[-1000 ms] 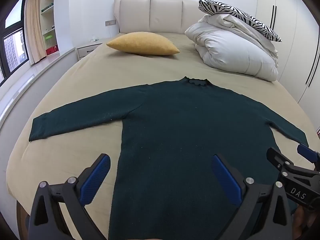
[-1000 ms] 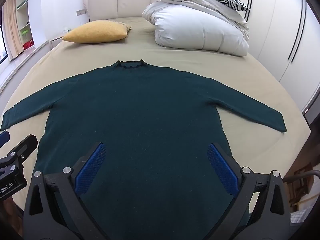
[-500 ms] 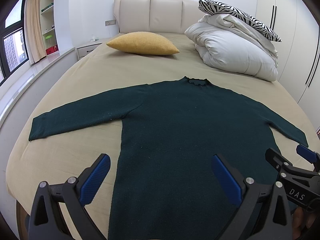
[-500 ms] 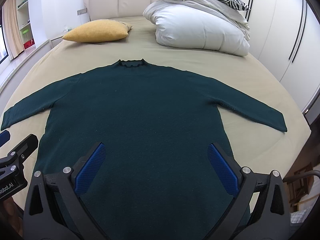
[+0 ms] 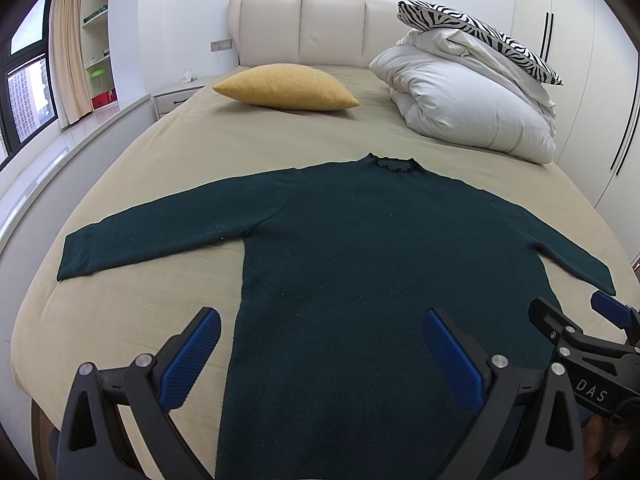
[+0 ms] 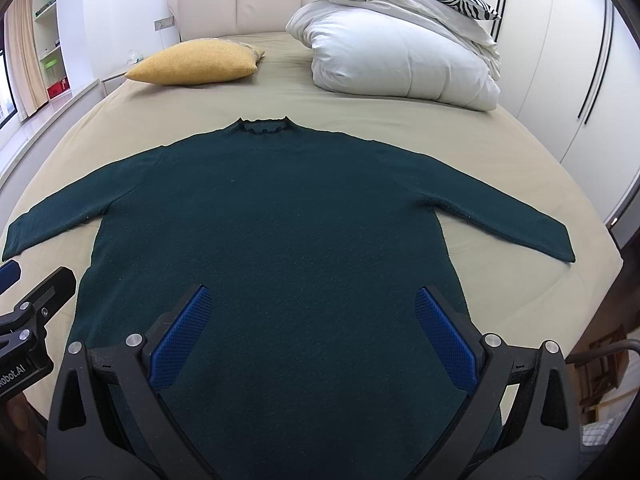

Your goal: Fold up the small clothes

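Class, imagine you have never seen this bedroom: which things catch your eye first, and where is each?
First, the dark green sweater, spread flat with both sleeves out across the near half of the bed. Beyond it a yellow cushion lies near the headboard, and a white duvet is piled to its right under a zebra-striped pillow.

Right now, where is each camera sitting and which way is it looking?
Left wrist: sits on the left gripper by the bed's foot, facing the headboard over the green sweater; its open blue fingers show, the right gripper at the right edge.
Right wrist: on the right gripper, same direction; the left gripper's tip pokes in at the left.
Both share the sweater, yellow pillow and white duvet.
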A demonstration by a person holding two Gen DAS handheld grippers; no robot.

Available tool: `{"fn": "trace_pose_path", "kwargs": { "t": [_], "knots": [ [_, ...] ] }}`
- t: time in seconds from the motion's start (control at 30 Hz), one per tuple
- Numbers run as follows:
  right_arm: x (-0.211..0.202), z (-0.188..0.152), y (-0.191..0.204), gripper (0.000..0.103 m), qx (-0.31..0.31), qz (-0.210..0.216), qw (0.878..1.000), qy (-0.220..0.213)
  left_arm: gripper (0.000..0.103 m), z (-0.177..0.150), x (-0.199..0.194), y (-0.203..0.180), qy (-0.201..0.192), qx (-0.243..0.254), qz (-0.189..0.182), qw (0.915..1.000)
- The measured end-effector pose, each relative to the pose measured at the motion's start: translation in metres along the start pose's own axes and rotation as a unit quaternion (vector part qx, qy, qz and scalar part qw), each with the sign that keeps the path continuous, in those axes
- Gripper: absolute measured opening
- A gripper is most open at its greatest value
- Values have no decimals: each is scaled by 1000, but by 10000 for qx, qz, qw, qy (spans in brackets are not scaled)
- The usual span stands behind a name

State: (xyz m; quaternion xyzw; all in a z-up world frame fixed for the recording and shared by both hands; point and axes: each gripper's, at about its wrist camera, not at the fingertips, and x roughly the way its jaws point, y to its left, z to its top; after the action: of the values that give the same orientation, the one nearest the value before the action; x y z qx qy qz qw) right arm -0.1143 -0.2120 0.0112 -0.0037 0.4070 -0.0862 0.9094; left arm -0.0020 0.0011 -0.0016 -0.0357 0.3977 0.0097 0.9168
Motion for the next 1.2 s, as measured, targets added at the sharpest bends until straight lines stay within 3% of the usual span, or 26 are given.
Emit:
{"fn": "trace_pose_path", "kwargs": {
  "t": [1.2],
  "knots": [
    [6, -4, 1, 103, -14, 74, 9999, 93, 103, 2, 0, 0, 22, -26, -14, 10000]
  ]
}}
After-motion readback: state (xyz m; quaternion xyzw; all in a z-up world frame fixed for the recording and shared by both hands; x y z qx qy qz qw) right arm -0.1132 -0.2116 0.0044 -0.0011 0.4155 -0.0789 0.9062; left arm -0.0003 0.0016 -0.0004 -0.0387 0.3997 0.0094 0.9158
